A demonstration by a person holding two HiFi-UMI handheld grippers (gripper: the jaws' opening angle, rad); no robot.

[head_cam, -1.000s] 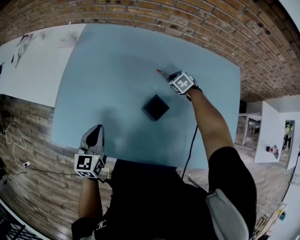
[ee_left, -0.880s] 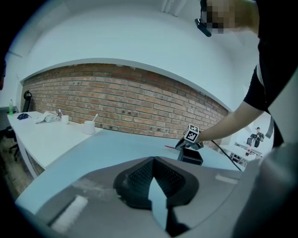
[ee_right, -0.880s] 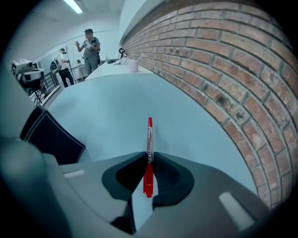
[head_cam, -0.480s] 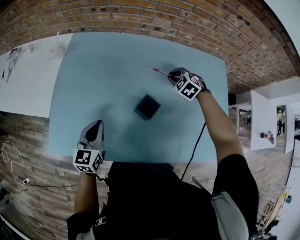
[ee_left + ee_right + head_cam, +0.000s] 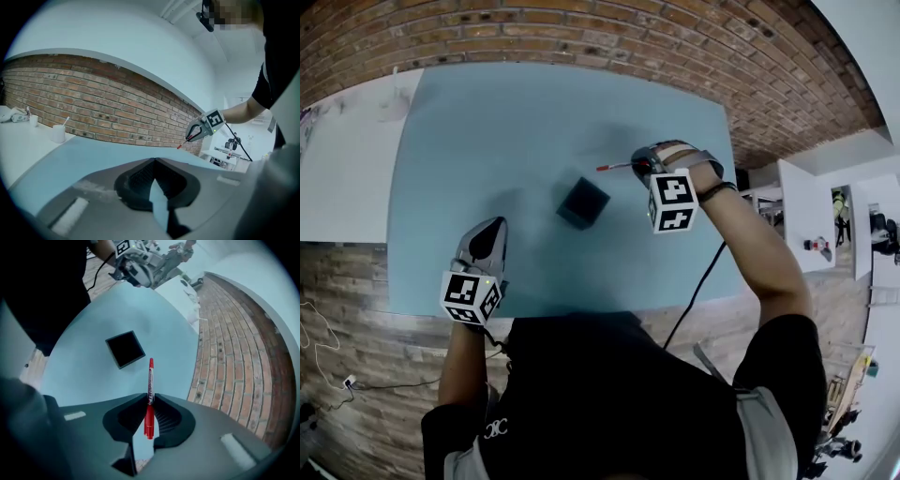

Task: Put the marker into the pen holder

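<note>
My right gripper (image 5: pixel 149 401) is shut on a red marker (image 5: pixel 150 380), which sticks out forward past the jaws. In the head view the right gripper (image 5: pixel 639 165) hangs above the blue table (image 5: pixel 506 122) with the marker (image 5: pixel 612 167) pointing left, a little right of the black square pen holder (image 5: pixel 582 202). The pen holder (image 5: pixel 124 348) lies ahead and to the left in the right gripper view, its opening up. My left gripper (image 5: pixel 487 242) rests near the table's front edge with its tips together and nothing held. From the left gripper view the right gripper (image 5: pixel 196 132) with the marker (image 5: pixel 183 143) shows far off.
A brick floor (image 5: pixel 609 28) runs along the far edge of the table. White tables (image 5: pixel 337 159) stand to the left, one with a white cup (image 5: pixel 58 133). A black cable (image 5: pixel 694 295) trails from the right gripper over the table's front edge.
The right gripper has lifted the marker off the table and drawn it nearer and higher, toward the pen holder's right side. The left gripper has stayed put.
</note>
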